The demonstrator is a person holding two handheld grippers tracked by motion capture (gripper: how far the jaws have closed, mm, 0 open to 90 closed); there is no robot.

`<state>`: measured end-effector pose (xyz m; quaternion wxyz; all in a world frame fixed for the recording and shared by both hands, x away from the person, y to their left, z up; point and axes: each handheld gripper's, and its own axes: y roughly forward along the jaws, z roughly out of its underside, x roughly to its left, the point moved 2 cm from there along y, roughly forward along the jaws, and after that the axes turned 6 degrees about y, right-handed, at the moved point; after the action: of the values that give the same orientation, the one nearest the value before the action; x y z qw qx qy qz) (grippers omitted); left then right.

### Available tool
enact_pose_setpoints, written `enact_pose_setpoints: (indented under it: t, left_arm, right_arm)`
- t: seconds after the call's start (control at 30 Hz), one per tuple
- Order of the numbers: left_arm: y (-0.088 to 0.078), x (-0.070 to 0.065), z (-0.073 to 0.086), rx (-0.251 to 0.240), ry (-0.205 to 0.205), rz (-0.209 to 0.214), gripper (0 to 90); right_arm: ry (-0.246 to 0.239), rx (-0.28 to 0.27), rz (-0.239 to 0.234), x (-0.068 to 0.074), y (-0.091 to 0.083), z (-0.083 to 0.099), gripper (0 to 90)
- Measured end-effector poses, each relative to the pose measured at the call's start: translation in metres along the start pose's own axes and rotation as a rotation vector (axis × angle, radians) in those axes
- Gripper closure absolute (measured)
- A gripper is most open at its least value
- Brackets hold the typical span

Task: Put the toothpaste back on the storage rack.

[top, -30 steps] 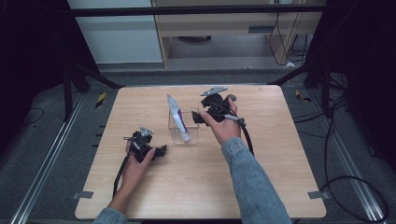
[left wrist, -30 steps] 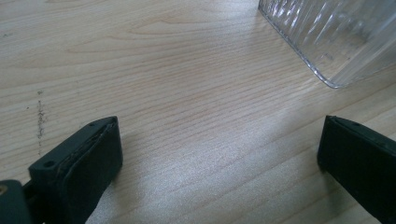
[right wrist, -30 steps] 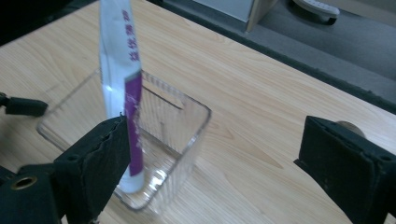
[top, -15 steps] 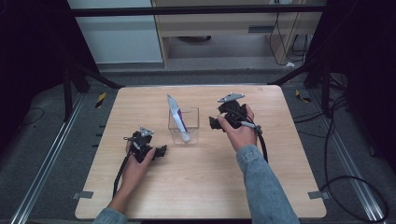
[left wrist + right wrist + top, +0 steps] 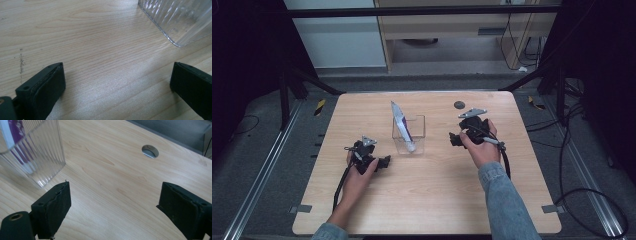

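Withdrawn from the clear container, the right claw hangs spread and empty; the left claw likewise.

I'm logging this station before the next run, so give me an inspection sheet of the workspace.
Surface: wooden table, bare wood, with a round hole near its far edge.
Job's things: clear ribbed container at mid-table; a white and purple tube leans inside, its top above the rim.
Clutter: nothing seen on the table.
Grippers: left gripper open, beside the container, holding nothing; right gripper open, apart from it, holding nothing.
Cables: one cable trails from the left gripper, another from the right.
Surroundings: dark floor with loose cords, metal rails, cabinet behind.
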<state>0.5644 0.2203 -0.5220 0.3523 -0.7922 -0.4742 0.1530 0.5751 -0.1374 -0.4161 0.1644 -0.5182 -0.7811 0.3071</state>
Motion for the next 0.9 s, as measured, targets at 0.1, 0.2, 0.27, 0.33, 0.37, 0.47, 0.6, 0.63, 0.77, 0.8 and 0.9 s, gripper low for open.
enact_pose_setpoints:
  t: [0.1,0.2,0.27,0.33,0.37,0.47,0.6,0.63,0.77,0.8,0.9]
  left_arm:
    - [0.0,0.0,0.0,0.0,0.0,0.0,0.0]
    - [0.0,0.0,0.0,-0.001,0.0,0.0,0.0]
    - [0.0,0.0,0.0,-0.001,-0.001,0.0,0.0]
    - [0.0,0.0,0.0,-0.001,-0.001,0.0,0.0]
    - [0.0,0.0,0.0,-0.001,-0.001,0.0,0.0]
    - [0.0,0.0,0.0,0.0,0.001,0.0,0.0]
    - [0.0,0.0,0.0,0.0,0.001,-0.001,0.0]
    - [0.0,0.0,0.0,0.0,0.0,-0.001,0.0]
    - [0.0,0.0,0.0,0.0,0.002,-0.001,0.0]
    - [0.0,0.0,0.0,0.0,0.002,-0.001,0.0]
    - [0.0,-0.001,0.0,0.0,0.002,0.0,0.0]
  right_arm:
    - [0.009,0.008,0.003,-0.007,-0.001,0.009,12.9]
    - [0.025,0.016,0.007,-0.014,-0.001,0.019,14.1]
    - [0.031,0.021,0.008,-0.018,-0.002,0.025,14.3]
    - [0.025,0.027,0.012,-0.022,-0.002,0.031,14.3]
    - [0.024,0.028,0.016,-0.024,-0.003,0.034,14.3]
    - [0.033,0.032,0.02,-0.029,-0.004,0.041,13.8]
    - [0.042,0.044,0.028,-0.037,-0.005,0.051,12.8]
    - [0.04,0.049,0.032,-0.039,-0.005,0.053,12.5]
    - [0.045,0.06,0.041,-0.046,-0.005,0.061,12.0]
    - [0.047,0.065,0.04,-0.047,-0.005,0.064,11.9]
    - [0.043,0.078,0.034,-0.048,-0.005,0.07,11.9]
